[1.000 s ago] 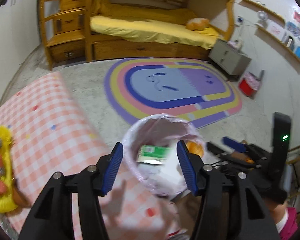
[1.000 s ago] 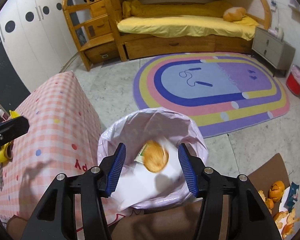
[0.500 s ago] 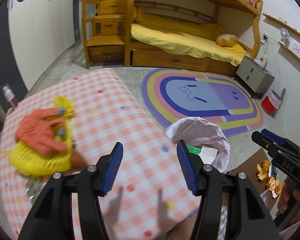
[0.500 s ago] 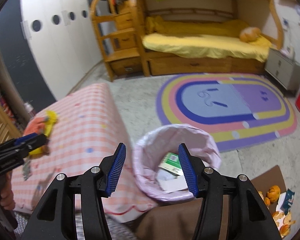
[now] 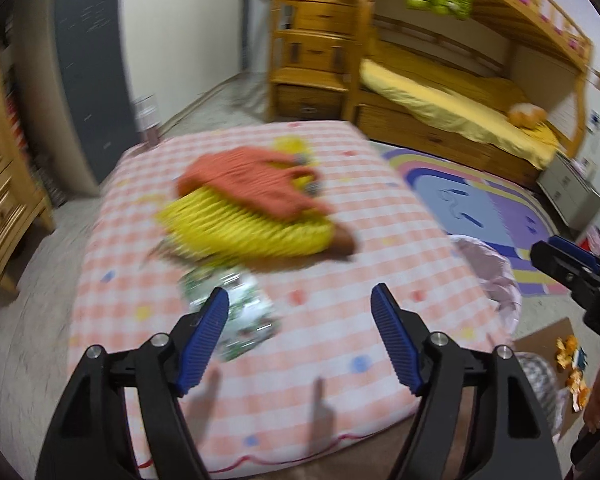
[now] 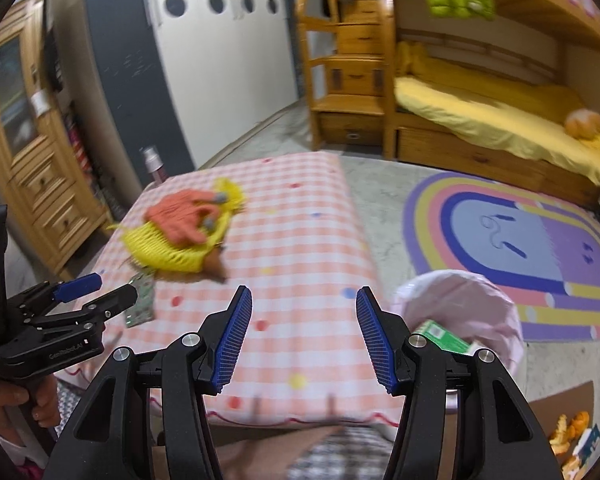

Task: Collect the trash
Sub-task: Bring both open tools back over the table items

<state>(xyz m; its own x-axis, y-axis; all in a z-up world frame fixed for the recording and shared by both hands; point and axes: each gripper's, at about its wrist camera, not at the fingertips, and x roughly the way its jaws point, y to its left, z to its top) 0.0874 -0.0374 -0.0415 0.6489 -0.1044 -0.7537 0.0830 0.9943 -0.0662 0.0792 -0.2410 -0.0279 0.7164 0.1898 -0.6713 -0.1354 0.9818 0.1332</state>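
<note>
Left wrist: left gripper point(image 5: 300, 308) swung off the bin point(image 5: 496, 276) to the table; jaws just widened, empty; wrapper point(image 5: 240, 316) at 10 o'clock.
Right wrist: right gripper point(image 6: 300, 332) open, empty; bin at 3 o'clock. Next pickup likely.

Left gripper point(image 5: 300, 306) tilts downward, jaws just widening, nothing between them; right gripper point(image 6: 303, 307) (also empty) gapes alongside.
</note>
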